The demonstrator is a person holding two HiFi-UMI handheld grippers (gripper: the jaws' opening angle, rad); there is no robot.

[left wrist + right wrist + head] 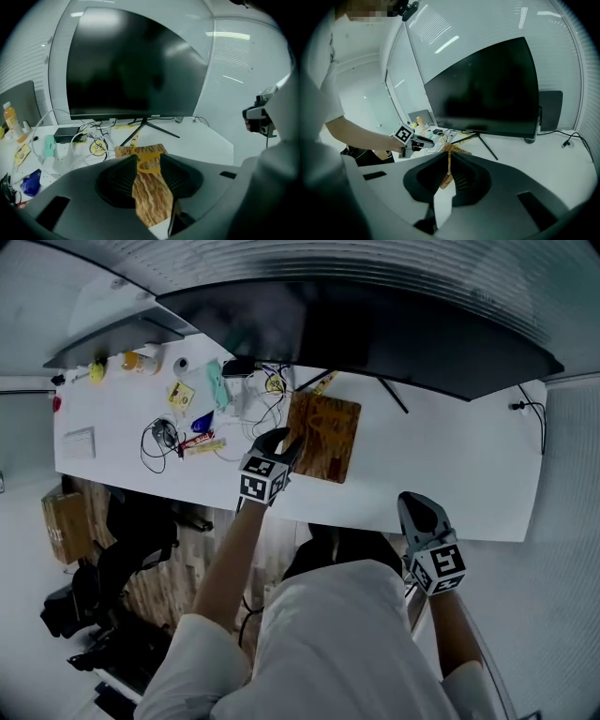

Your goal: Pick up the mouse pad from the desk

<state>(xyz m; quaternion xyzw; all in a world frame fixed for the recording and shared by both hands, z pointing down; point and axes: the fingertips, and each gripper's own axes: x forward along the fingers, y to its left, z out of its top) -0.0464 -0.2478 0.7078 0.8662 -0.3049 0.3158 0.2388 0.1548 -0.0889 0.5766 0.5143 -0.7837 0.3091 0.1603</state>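
Desk [450,474]: white top, long edge facing the person; its right half is bare.
Monitor [375,324]: large dark screen at the desk's far side, on a thin splayed-leg stand.
Mouse pad [328,432]: brown wood-grain rectangle lying flat on the desk in front of the monitor stand, near the desk's middle.
Left gripper [284,442]: jaws apart and gripping nothing; the tips sit at the mouse pad's left edge, and the pad shows in the gap in the left gripper view.
Right gripper [419,507]: jaw tips drawn together with nothing between them; positioned over the desk's near edge, well apart from the mouse pad.
Cables [155,437]: loose tangle among small items on the desk's left part.
Bottle [141,362]: orange, at the far left corner.
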